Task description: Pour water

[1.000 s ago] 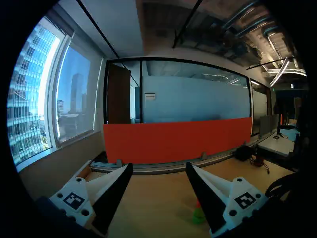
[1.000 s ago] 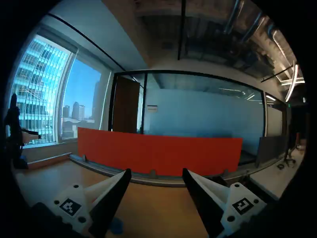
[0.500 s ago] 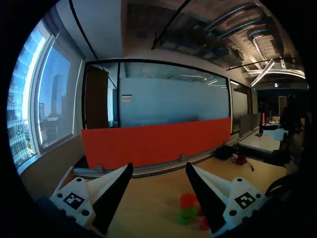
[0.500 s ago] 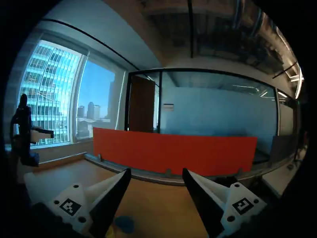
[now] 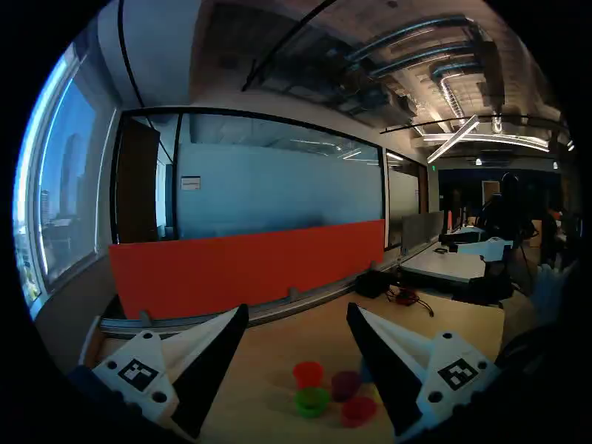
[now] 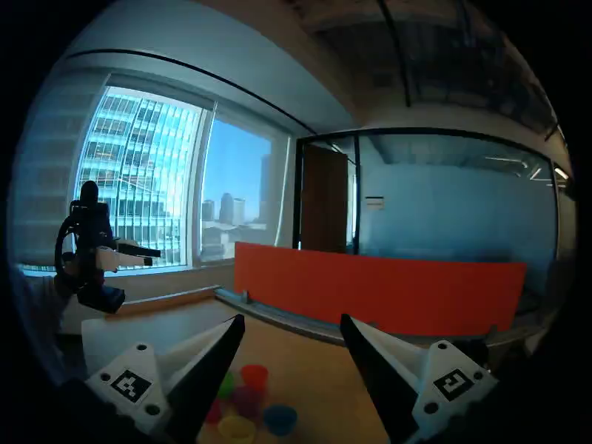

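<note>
- Left gripper (image 5: 296,306): fingers spread wide with nothing between them, held above the wooden tabletop (image 5: 274,362).
- Right gripper (image 6: 291,318): likewise spread and empty, also above the tabletop and angled toward the same spot.
- Small plastic cups (image 6: 248,399): the task's things, standing upright in a tight cluster on the tabletop, low between the fingers in both views.
  - The left gripper view picks out an orange-red cup (image 5: 308,374), a green cup (image 5: 312,401) and a purple cup (image 5: 345,385).
  - The right gripper view adds a yellow cup (image 6: 237,428) and a blue cup (image 6: 280,419), the nearest to it.
  - Whether any cup holds water cannot be told.
- Step in hand (a judgement): approach, before any grasp.
  - Bring one gripper down on an outer cup of the cluster.
  - Centre its wall between the fingers and close below the rim.
  - Lift it straight and level, because the neighbouring cups stand close enough to be knocked.
- Orange divider (image 5: 244,270): runs along the far edge of the tabletop.
- Glass-walled room (image 5: 281,189): stands beyond the divider, with a tall window (image 6: 140,200) to one side.
</note>
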Tool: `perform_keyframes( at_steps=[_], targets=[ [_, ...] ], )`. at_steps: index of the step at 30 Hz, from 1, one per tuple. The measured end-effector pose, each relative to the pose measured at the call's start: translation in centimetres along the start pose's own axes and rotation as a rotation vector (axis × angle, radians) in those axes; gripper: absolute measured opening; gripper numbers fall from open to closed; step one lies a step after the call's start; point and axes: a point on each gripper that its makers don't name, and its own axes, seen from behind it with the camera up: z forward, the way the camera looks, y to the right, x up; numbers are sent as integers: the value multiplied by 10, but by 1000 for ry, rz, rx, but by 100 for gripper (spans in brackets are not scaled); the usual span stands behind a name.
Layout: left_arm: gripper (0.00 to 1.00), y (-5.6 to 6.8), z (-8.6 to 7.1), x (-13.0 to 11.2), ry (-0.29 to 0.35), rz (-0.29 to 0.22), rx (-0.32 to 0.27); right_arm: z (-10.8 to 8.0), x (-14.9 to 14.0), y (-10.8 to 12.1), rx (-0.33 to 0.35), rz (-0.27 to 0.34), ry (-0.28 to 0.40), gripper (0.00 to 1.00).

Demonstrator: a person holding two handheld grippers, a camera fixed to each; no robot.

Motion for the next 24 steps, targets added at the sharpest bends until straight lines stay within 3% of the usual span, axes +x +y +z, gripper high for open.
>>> perform_keyframes(
  at_steps=[9, 24],
  targets=[
    [99, 15, 1, -15, -30, 21, -58, 1, -13, -9, 53, 12, -47, 100],
    [99, 26, 10, -62, -120, 53, -113, -4, -47, -6, 98, 22, -130, 100]
  ],
)
